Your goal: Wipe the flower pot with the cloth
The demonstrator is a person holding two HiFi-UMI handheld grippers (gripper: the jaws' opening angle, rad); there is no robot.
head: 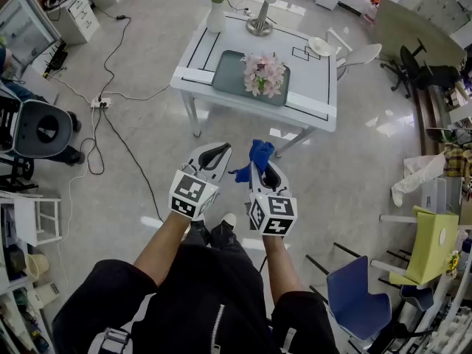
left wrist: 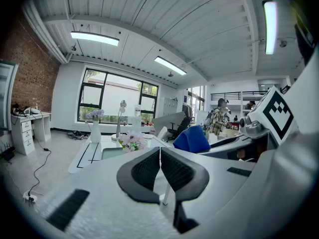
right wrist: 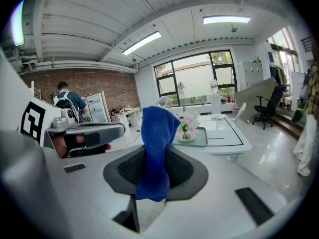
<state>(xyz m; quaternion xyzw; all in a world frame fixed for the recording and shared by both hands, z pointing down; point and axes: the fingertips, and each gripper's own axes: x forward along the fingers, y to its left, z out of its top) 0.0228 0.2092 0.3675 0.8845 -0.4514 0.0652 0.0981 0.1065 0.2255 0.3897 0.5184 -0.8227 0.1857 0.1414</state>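
Note:
The flower pot (head: pixel 263 75), small and white with pink blossoms, stands on a grey-green tray (head: pixel 226 72) on the white table (head: pixel 313 88) some way ahead of me. It also shows far off in the right gripper view as the flower pot (right wrist: pixel 185 134) and in the left gripper view as the flower pot (left wrist: pixel 131 142). My right gripper (head: pixel 259 171) (right wrist: pixel 155 159) is shut on a blue cloth (head: pixel 260 153) (right wrist: pixel 157 133), which sticks up past its jaws. Beside it, my left gripper (head: pixel 218 152) (left wrist: pixel 160 151) is shut with nothing between its jaws. Both are held over the floor, short of the table.
On the table also stand a white vase (head: pixel 215 15) of purple flowers, a metal lamp base (head: pixel 259 26) and a white dish (head: pixel 321 46). Cables (head: pixel 110 124) trail over the floor at the left. A white chair (head: pixel 360 54) is at the table's right, a blue chair (head: pixel 359 298) near my right.

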